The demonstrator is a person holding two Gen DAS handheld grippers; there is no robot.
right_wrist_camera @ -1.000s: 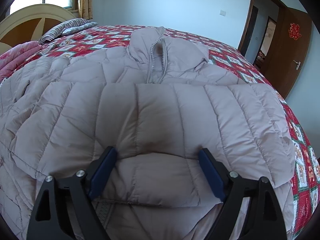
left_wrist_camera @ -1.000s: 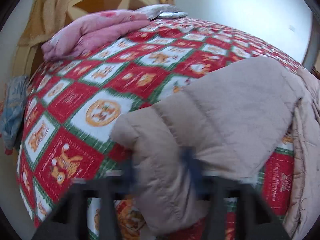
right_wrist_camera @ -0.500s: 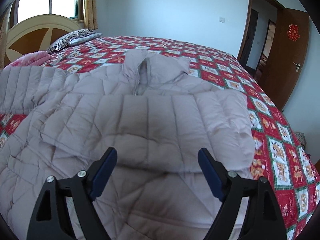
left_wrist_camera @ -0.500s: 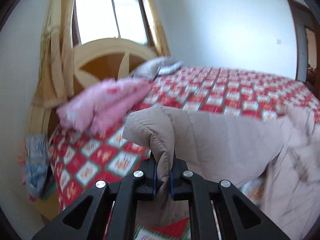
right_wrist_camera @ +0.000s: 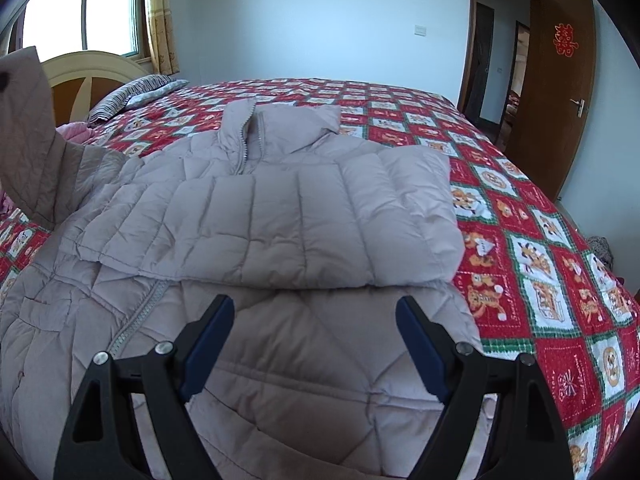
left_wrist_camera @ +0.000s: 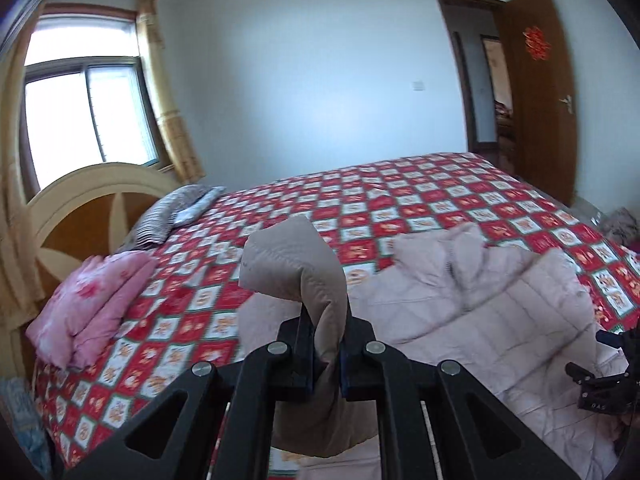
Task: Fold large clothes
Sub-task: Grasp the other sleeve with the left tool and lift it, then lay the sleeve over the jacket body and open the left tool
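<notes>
A large pale beige quilted jacket [right_wrist_camera: 280, 216] lies front-up on the bed, collar toward the far side, its right sleeve folded across the chest. My left gripper [left_wrist_camera: 324, 344] is shut on the cuff of the left sleeve [left_wrist_camera: 296, 264] and holds it lifted above the bed; the raised sleeve also shows in the right wrist view [right_wrist_camera: 28, 132] at the left edge. My right gripper [right_wrist_camera: 316, 320] is open and empty, hovering above the jacket's lower part. It also shows at the right edge of the left wrist view [left_wrist_camera: 608, 368].
The bed has a red, white and green checked cover [right_wrist_camera: 540, 264]. A folded pink blanket [left_wrist_camera: 88, 304] and a striped pillow [left_wrist_camera: 168, 216] lie near the wooden headboard [left_wrist_camera: 80, 196]. A brown door [right_wrist_camera: 560, 92] stands open at the far right.
My left gripper closed on the sleeve cuff, lifted it and swung it to the right toward the jacket body. My right gripper rose and drew back from the jacket, staying open.
</notes>
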